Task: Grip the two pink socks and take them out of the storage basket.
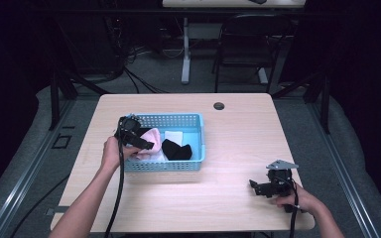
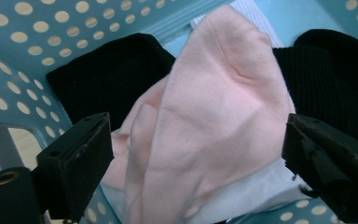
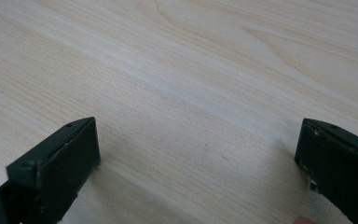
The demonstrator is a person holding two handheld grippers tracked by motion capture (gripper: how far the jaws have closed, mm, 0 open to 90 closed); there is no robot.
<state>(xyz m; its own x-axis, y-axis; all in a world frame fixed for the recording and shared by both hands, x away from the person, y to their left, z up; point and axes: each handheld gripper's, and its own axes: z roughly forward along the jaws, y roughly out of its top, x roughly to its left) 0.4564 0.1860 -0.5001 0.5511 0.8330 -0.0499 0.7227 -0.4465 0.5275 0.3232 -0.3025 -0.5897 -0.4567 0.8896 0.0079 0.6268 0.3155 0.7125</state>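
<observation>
A pink sock (image 2: 214,116) is seen lying in the blue basket (image 1: 178,120), on top of a white cloth (image 2: 247,193) and between black socks (image 2: 107,79). It is straddled by the left gripper (image 2: 191,154), whose jaws are held wide apart and not pressed on it. The white cloth beneath could be pinched along with the sock if the jaws were closed too deep. Well to the right of the basket, the right gripper (image 1: 270,186) is held over the bare table (image 3: 191,70), jaws apart.
</observation>
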